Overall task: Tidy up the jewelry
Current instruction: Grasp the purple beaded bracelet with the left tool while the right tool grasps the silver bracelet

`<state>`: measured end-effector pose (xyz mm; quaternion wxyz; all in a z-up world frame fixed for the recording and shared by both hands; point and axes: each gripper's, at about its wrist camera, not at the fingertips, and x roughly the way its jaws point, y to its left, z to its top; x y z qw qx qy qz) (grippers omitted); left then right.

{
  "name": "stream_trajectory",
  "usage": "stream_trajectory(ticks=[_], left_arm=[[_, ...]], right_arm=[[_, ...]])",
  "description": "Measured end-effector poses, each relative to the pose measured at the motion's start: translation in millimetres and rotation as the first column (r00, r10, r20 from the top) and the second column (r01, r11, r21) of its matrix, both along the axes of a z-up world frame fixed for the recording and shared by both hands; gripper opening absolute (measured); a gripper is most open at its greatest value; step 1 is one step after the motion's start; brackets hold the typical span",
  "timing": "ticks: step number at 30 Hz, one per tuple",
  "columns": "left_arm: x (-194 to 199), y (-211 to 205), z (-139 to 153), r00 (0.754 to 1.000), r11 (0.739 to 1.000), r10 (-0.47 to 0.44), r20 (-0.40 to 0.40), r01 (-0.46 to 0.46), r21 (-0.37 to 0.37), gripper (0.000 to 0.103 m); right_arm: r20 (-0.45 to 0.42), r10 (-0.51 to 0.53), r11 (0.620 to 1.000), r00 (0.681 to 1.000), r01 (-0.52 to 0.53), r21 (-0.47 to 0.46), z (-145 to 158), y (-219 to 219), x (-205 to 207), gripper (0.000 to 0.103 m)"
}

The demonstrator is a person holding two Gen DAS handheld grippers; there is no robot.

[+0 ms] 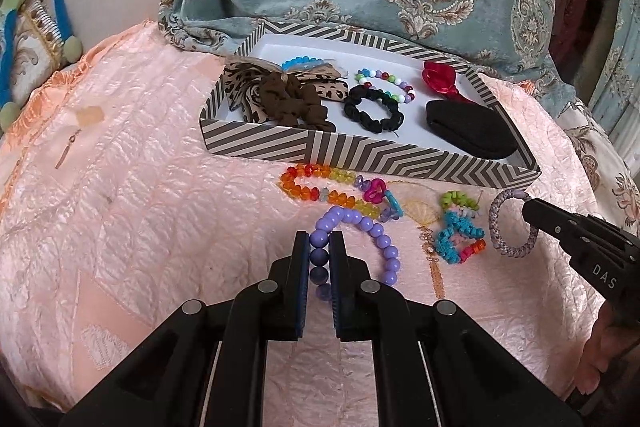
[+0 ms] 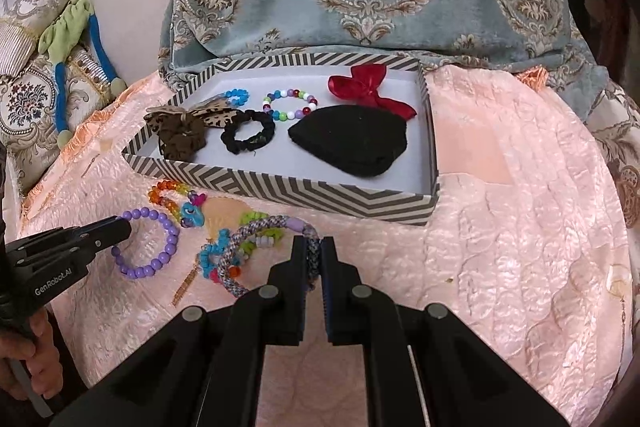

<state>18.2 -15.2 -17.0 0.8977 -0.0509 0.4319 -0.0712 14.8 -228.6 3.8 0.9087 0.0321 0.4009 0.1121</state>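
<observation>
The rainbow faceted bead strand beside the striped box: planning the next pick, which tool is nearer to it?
Left. The left tool grips purple beads just below the rainbow faceted bead strand; the right tool sits farther right.

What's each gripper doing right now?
Left gripper: shut on the purple bead bracelet.
Right gripper: shut on the braided lavender ring.

Left tongs (image 1: 320, 247) clamped tight, angled downward, right tongs (image 2: 313, 251) likewise clamped, angled downward
</observation>
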Motion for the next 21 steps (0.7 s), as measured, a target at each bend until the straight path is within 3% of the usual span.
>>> stream_trajectory(ticks=[21], left_arm=[[1.2, 3.1, -2.5, 1.000, 1.000, 0.000, -0.012, 0.000, 0.011, 0.000]], right_arm=[[0.003, 0.006, 1.000, 1.000, -0.006, -0.012, 0.3, 1.5, -0.8, 0.006]])
